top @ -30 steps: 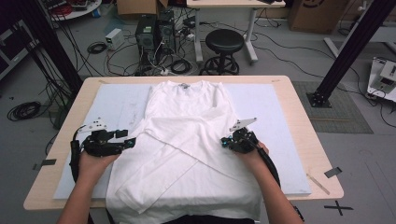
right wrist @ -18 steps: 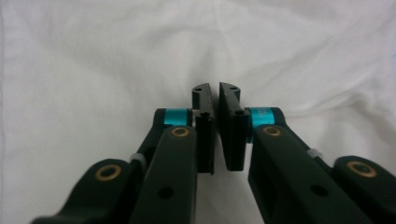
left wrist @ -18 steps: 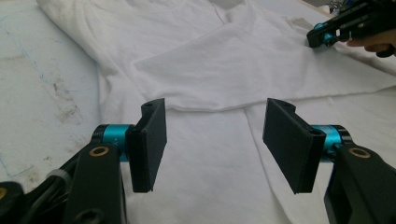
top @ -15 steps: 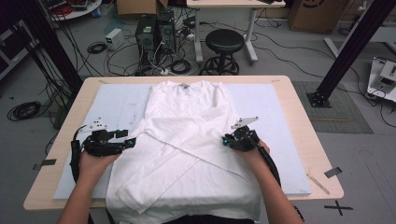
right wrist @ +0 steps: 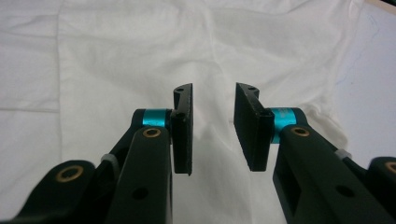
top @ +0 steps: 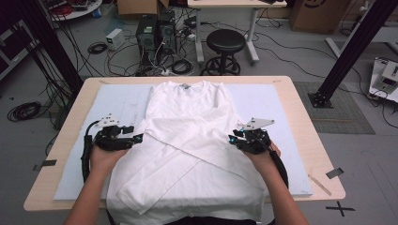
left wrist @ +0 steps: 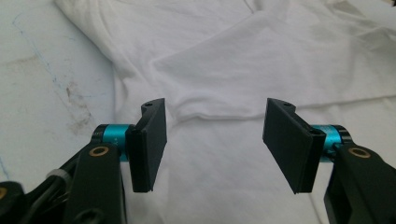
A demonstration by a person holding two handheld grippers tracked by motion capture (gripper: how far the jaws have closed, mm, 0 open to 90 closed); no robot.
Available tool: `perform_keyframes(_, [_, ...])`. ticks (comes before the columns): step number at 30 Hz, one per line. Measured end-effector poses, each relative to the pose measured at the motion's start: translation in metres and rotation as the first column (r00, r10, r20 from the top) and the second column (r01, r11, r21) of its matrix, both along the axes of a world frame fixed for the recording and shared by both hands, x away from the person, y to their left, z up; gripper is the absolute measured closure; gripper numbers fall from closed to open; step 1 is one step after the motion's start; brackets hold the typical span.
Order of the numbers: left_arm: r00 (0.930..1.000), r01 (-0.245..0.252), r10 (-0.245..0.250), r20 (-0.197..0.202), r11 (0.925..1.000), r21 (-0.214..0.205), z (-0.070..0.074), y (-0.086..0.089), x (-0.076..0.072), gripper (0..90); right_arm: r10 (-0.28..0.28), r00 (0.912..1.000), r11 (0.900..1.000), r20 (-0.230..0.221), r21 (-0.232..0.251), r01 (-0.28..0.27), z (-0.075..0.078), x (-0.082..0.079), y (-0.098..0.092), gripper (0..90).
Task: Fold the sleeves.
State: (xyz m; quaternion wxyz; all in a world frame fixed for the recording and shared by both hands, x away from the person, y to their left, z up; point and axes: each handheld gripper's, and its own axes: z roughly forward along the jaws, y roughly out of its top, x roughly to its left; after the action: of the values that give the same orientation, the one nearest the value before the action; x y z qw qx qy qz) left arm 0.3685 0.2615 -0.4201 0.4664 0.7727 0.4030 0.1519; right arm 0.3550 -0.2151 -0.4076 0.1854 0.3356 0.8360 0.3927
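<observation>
Your left hand-held gripper gapes wide and empty over the white T-shirt; your right hand-held gripper, just opening, stands narrow and empty above it.

White shirt, pale blue mat, tan table.

Left tongs: jaws wide apart, empty | Right tongs: jaws just opening, narrow gap, empty
</observation>
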Motion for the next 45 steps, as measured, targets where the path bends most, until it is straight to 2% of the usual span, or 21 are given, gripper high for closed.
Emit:
perform_keyframes(3, [0.9995, -0.029, 0.029, -0.014, 0.9994, 0.017, -0.005, -0.007, 0.016, 40.2, 0.004, 0.9999, 1.0000, 0.013, 0.006, -0.004, 0.002, -0.001, 0.001, 69.4])
perform_keyframes(4, [0.9985, -0.040, 0.041, -0.037, 0.9985, 0.037, -0.008, -0.009, 0.024, 40.7, 0.003, 0.9999, 1.0000, 0.012, 0.006, -0.003, 0.002, -0.002, 0.001, 69.4])
perform_keyframes(6, [0.9966, -0.060, 0.063, -0.052, 0.9965, 0.058, -0.011, -0.015, 0.035, 40.9, 0.005, 0.9998, 1.0000, 0.017, -0.001, -0.005, 0.002, -0.002, 0.002, 69.3])
perform_keyframes(7, [0.9966, -0.060, 0.063, -0.052, 0.9965, 0.058, -0.011, -0.015, 0.035, 41.2, 0.005, 0.9998, 1.0000, 0.017, -0.001, -0.005, 0.002, -0.002, 0.002, 69.3])
perform_keyframes(8, [0.9937, -0.091, 0.095, -0.059, 0.9928, 0.079, -0.016, -0.018, 0.043, 41.2, 0.002, 0.9999, 1.0000, 0.013, 0.001, -0.002, 0.002, -0.002, 0.003, 69.3])
perform_keyframes(9, [0.9910, -0.102, 0.112, -0.074, 0.9867, 0.127, -0.019, -0.020, 0.047, 45.1, 0.005, 0.9999, 1.0000, 0.016, -0.005, -0.004, 0.001, -0.002, 0.004, 69.3])
perform_keyframes(10, [0.9889, -0.110, 0.126, -0.079, 0.9766, 0.185, -0.022, -0.021, 0.049, 47.9, 0.008, 0.9998, 0.9999, 0.018, -0.009, -0.008, 0.001, -0.002, 0.004, 69.3])
perform_keyframes(11, [0.9899, -0.110, 0.125, -0.067, 0.9739, 0.199, -0.025, -0.021, 0.049, 52.5, 0.009, 0.9998, 0.9999, 0.019, -0.012, -0.009, 0.001, -0.002, 0.004, 69.4])
perform_keyframes(16, [0.9871, -0.134, 0.146, -0.067, 0.9796, 0.150, -0.027, -0.011, 0.047, 81.0, 0.005, 0.9996, 0.9999, 0.028, -0.015, -0.005, 0.002, -0.005, 0.001, 69.4])
perform_keyframes(18, [0.9837, -0.152, 0.163, -0.076, 0.9798, 0.129, -0.026, -0.005, 0.048, 84.2, -0.002, 0.9996, 0.9999, 0.030, -0.012, 0.003, 0.001, -0.005, -0.001, 69.4])
perform_keyframes(20, [0.9782, -0.182, 0.193, -0.078, 0.9747, 0.130, -0.026, 0.000, 0.048, 84.3, -0.010, 0.9995, 0.9999, 0.030, -0.011, 0.010, 0.001, -0.005, -0.004, 69.4])
perform_keyframes(21, [0.9748, -0.198, 0.208, -0.080, 0.9734, 0.115, -0.026, 0.004, 0.049, 83.9, -0.012, 0.9995, 0.9999, 0.030, -0.011, 0.012, 0.001, -0.005, -0.005, 69.4])
perform_keyframes(23, [0.9723, -0.204, 0.211, -0.100, 0.9758, 0.078, -0.028, 0.011, 0.050, 80.0, -0.017, 0.9995, 0.9998, 0.026, -0.008, 0.017, 0.001, -0.005, -0.007, 69.4])
perform_keyframes(27, [0.9690, -0.213, 0.217, -0.118, 0.9759, 0.046, -0.028, 0.021, 0.050, 69.3, -0.023, 0.9995, 0.9997, 0.022, -0.006, 0.023, 0.000, -0.003, -0.009, 69.4])
perform_keyframes(32, [0.9734, -0.212, 0.214, -0.082, 0.9768, 0.032, -0.020, 0.024, 0.046, 57.5, -0.022, 0.9996, 0.9998, 0.019, -0.001, 0.022, -0.001, -0.002, -0.010, 69.1])
perform_keyframes(33, [0.9789, -0.197, 0.196, -0.059, 0.9804, -0.010, -0.012, 0.028, 0.041, 57.5, -0.022, 0.9996, 0.9997, 0.019, 0.000, 0.022, -0.001, -0.002, -0.010, 68.0])
perform_keyframes(36, [0.9879, -0.153, 0.151, -0.036, 0.9858, -0.068, 0.000, 0.031, 0.031, 47.9, -0.031, 0.9991, 0.9994, 0.029, 0.013, 0.031, 0.003, -0.001, -0.016, 62.8])
perform_keyframes(41, [0.9990, -0.044, 0.045, 0.007, 0.9942, -0.099, 0.016, 0.030, 0.012, 39.8, -0.058, 0.9978, 0.9979, 0.032, 0.030, 0.057, 0.005, 0.002, -0.030, 54.9])
perform_keyframes(42, [0.9990, -0.044, 0.045, 0.007, 0.9942, -0.099, 0.016, 0.030, 0.012, 37.9, -0.058, 0.9978, 0.9979, 0.032, 0.030, 0.057, 0.005, 0.002, -0.030, 54.9])
perform_keyframes(43, [0.9998, -0.007, 0.009, 0.018, 0.9940, -0.109, 0.020, 0.029, 0.007, 37.9, -0.063, 0.9975, 0.9976, 0.030, 0.031, 0.062, 0.005, 0.002, -0.032, 54.1])
perform_keyframes(45, [0.9995, 0.018, -0.014, 0.029, 0.9916, -0.129, 0.023, 0.029, 0.003, 36.4, -0.074, 0.9969, 0.9965, 0.026, 0.041, 0.073, 0.005, 0.004, -0.039, 51.8])
